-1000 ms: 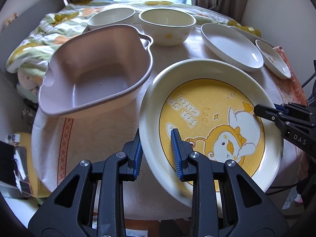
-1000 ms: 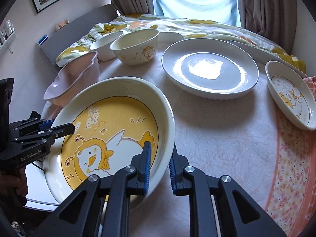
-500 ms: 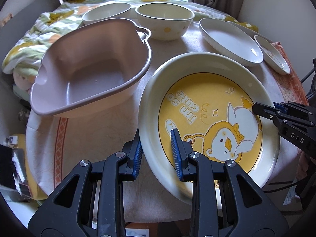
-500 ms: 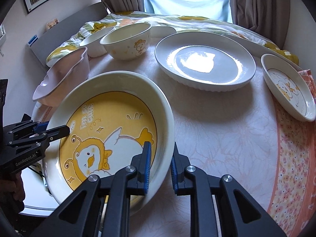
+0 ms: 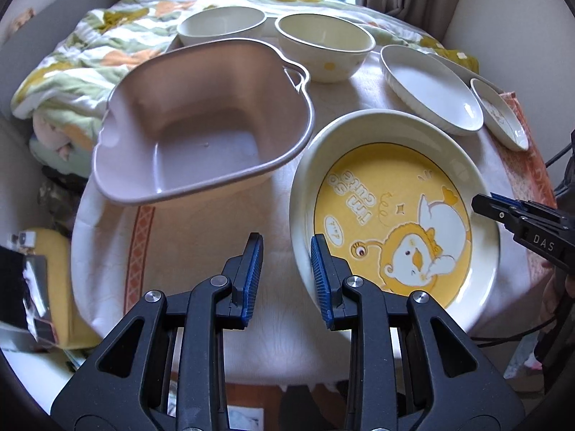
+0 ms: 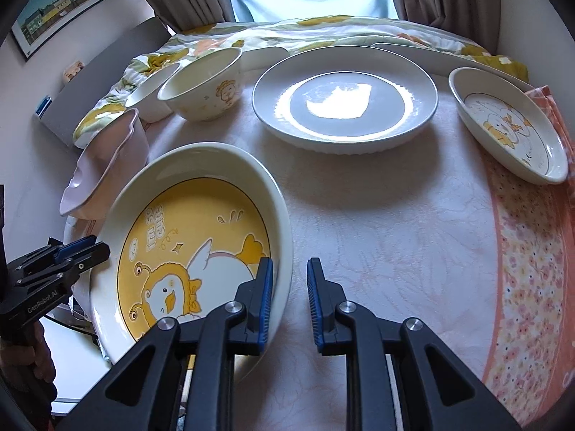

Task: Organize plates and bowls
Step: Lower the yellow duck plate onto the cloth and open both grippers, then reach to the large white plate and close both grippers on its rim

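The big duck plate [image 5: 395,222], yellow in the middle with a cream rim, sits at the near edge of the table [image 6: 395,233], and its near side reaches out past that edge. The left gripper [image 5: 285,278] has its jaws drawn narrow across the plate's left rim, one blue pad inside the wall and the other outside. The right gripper [image 6: 290,300] pinches the opposite rim the same way, jaws close together. At both tips a thin strip of cloth shows between the outer pad and the rim, so the hold seems to sit lower on the pads. Just left of the plate stands a pink basin [image 5: 201,133], upright and close beside it, though I cannot tell if they touch. Behind the basin, at the far side, two cream bowls stand side by side, the cartoon bowl [image 5: 323,46] on the right and the plain bowl [image 5: 221,25] on the left. A wide white plate [image 6: 345,97] lies far right of centre. A small duck dish [image 6: 510,133] lies further right, near the cloth's orange border. A flowered quilt [image 5: 90,57] is heaped beyond the table.
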`<state>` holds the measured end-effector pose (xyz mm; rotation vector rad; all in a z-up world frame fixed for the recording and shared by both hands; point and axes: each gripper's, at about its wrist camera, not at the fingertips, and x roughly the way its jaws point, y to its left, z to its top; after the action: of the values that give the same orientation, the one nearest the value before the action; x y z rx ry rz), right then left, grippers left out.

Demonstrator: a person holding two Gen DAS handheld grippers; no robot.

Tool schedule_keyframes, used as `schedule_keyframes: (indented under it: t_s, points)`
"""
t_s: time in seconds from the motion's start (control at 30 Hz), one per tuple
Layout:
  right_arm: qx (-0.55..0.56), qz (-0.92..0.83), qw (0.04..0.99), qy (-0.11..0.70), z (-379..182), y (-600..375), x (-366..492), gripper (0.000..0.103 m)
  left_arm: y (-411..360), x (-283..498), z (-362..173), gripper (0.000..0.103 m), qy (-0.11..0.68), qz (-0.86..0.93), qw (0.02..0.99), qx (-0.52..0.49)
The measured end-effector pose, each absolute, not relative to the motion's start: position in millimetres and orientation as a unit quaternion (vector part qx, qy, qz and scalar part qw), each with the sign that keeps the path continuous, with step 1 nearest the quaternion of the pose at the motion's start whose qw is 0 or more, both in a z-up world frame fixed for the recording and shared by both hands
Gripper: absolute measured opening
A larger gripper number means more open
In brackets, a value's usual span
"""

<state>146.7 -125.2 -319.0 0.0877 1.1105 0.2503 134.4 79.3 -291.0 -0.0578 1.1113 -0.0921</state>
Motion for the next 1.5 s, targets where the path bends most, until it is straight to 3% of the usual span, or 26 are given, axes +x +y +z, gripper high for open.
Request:
schedule_keyframes:
  t_s: [0.07, 0.1, 0.13, 0.17, 0.2, 0.23, 0.27, 0.3, 0.33, 0.4, 0.43, 0.77, 1.13, 1.3, 1.5]
  points:
    - [0.031, 0.11, 0.837, 0.535, -318, -124, 147, 0.022, 78, 131, -289, 0.025, 0.531, -0.045, 0.846, -0.02]
    - [0.026, 0.099, 0.836, 0.54, -319, -125, 147, 0.031, 77, 130, -288, 0.025, 0.534, -0.046, 0.844, -0.016]
    - [0.027, 0.091, 0.836, 0.54, -319, -127, 147, 0.051, 76, 130, -289, 0.025, 0.541, -0.052, 0.839, -0.014]
    - [0.03, 0.084, 0.836, 0.541, -320, -130, 147, 0.065, 75, 130, -289, 0.025, 0.546, -0.059, 0.836, -0.017]
    - [0.035, 0.076, 0.836, 0.542, -321, -134, 146, 0.091, 75, 129, -289, 0.025, 0.549, -0.066, 0.833, -0.023]
    - [0.04, 0.07, 0.837, 0.541, -320, -137, 144, 0.101, 74, 128, -289, 0.026, 0.551, -0.07, 0.831, -0.027]
    - [0.043, 0.063, 0.838, 0.54, -318, -139, 142, 0.101, 74, 128, -288, 0.028, 0.552, -0.073, 0.83, -0.027]
    - [0.047, 0.057, 0.84, 0.538, -314, -142, 139, 0.101, 74, 128, -287, 0.04, 0.554, -0.076, 0.829, -0.026]
    - [0.051, 0.054, 0.841, 0.536, -309, -145, 137, 0.101, 74, 127, -285, 0.064, 0.551, -0.079, 0.83, -0.027]
    - [0.059, 0.053, 0.844, 0.53, -298, -148, 130, 0.101, 74, 124, -280, 0.096, 0.541, -0.085, 0.836, -0.036]
    - [0.061, 0.054, 0.847, 0.526, -291, -149, 127, 0.101, 76, 123, -276, 0.1, 0.535, -0.086, 0.839, -0.041]
    - [0.052, 0.071, 0.873, 0.479, -232, -162, 130, 0.101, 81, 127, -220, 0.1, 0.491, -0.076, 0.867, -0.048]
    - [-0.018, 0.107, 0.901, 0.421, -165, -204, 215, 0.101, 19, 190, -153, 0.1, 0.424, -0.04, 0.903, -0.053]
    - [-0.069, 0.141, 0.879, 0.45, -169, -224, 266, 0.101, -15, 231, -159, 0.1, 0.434, -0.019, 0.898, -0.072]
    - [-0.104, 0.216, 0.839, 0.489, -207, -235, 322, 0.101, -39, 279, -212, 0.1, 0.494, -0.008, 0.857, -0.151]
